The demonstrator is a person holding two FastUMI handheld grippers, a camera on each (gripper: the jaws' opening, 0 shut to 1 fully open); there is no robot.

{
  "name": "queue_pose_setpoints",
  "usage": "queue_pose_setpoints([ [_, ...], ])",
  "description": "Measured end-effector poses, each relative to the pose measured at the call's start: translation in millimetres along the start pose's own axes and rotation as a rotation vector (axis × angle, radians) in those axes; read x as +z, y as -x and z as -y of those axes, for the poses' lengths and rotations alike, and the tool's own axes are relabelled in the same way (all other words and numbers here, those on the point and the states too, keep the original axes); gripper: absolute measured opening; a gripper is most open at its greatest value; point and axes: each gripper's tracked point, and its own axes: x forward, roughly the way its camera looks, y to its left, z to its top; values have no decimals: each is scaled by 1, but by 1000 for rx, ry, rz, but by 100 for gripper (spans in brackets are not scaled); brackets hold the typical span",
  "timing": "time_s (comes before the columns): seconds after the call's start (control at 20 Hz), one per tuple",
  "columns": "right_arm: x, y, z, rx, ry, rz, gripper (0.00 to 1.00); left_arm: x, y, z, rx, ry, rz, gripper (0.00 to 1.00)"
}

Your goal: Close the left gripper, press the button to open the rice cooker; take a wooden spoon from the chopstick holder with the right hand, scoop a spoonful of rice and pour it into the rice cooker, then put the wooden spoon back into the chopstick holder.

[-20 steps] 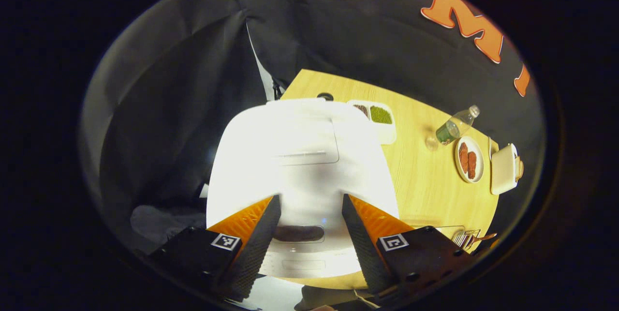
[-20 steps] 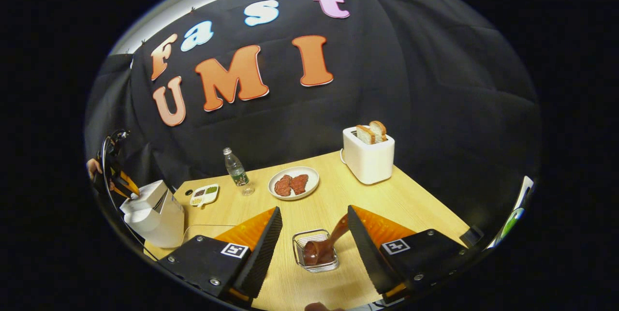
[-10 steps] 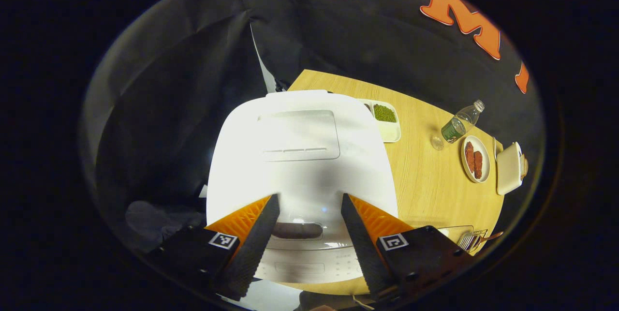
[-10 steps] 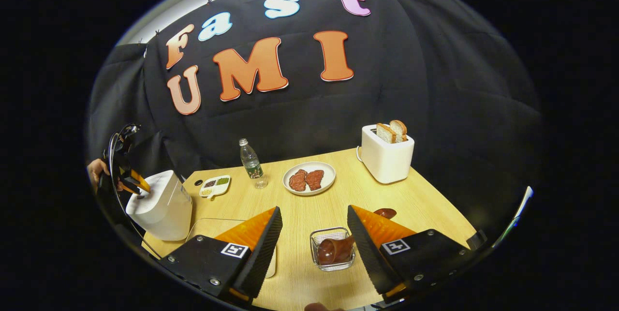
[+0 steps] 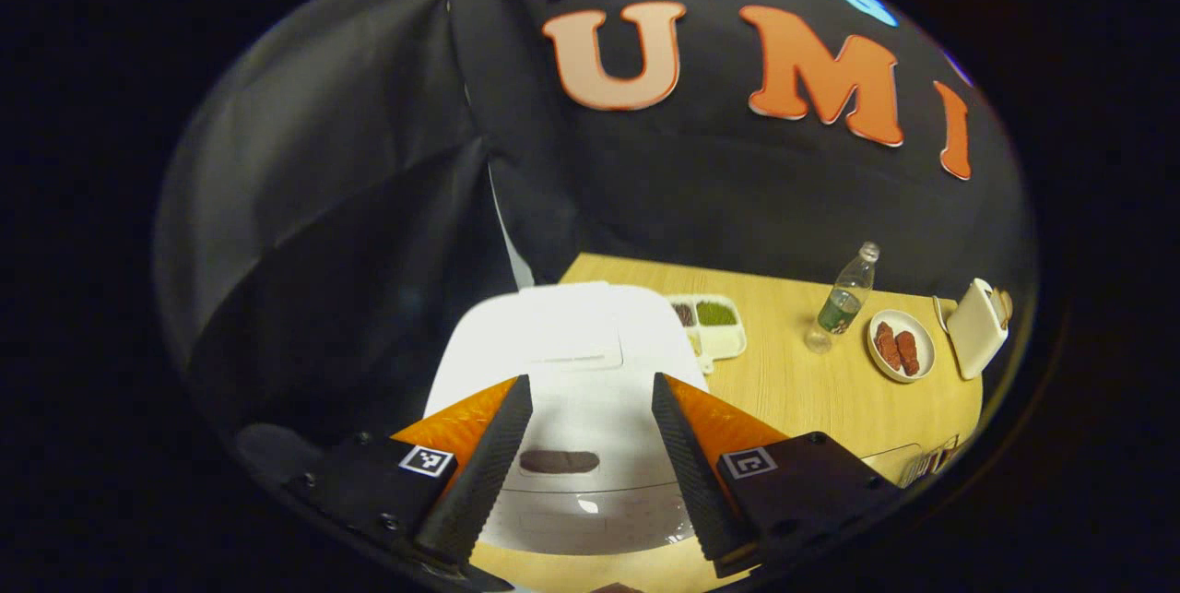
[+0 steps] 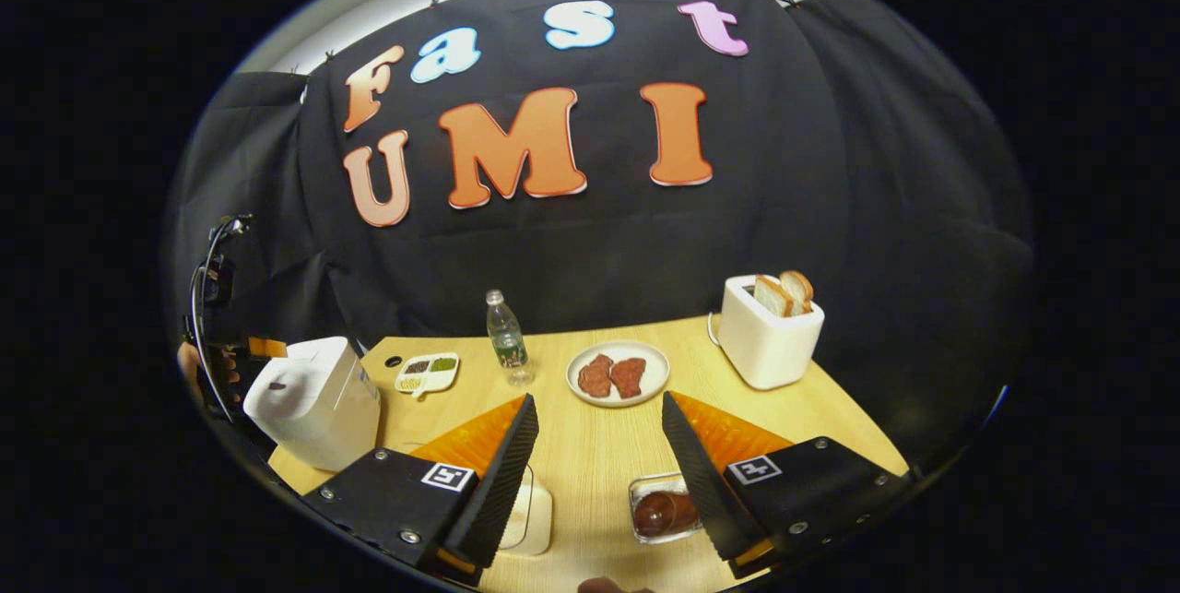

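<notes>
The white rice cooker [image 5: 572, 390] sits with its lid down right in front of my left gripper [image 5: 590, 468], which hovers open just above and short of it. The dark oval lid button [image 5: 558, 461] shows between the two fingers. In the right gripper view the cooker [image 6: 313, 399] stands at the table's left end, with a hand holding the left gripper [image 6: 260, 349] beside its top. My right gripper [image 6: 595, 473] is open and holds nothing. The brown wooden spoon [image 6: 662, 512] lies in the wire chopstick holder [image 6: 645, 485], partly behind my right finger.
A white box [image 6: 535, 515] sits by my left finger. Farther back on the wooden table [image 6: 590, 436] are a sectioned dish [image 6: 427, 373], a water bottle [image 6: 505, 335], a plate of meat [image 6: 618, 373] and a toaster [image 6: 770, 339] holding bread.
The spoon went from tilted at the holder to lying in it, and my right gripper drew back. The cooker lid came down, and my left gripper lifted away from it.
</notes>
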Motion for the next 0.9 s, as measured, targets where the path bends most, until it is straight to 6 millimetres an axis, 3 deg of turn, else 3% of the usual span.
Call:
queue_pose_setpoints([
  [0.15,39,-9,-31,47,61,91,85,43,35,13,-30,-51,175,92],
  [0.45,84,-13,-85,126,145,214,85,108,102,29,-86,-56,405,92],
  [0.65,109,-11,-97,121,190,314,84,113,137,30,-99,-36,469,96],
  [0.8,111,-8,-110,141,200,342,84,108,152,37,-108,-43,518,92],
  [0.85,109,-7,-111,145,202,343,84,106,158,41,-119,-29,532,96],
  [0.9,108,-6,-111,138,197,345,84,106,168,44,-140,0,548,92],
])
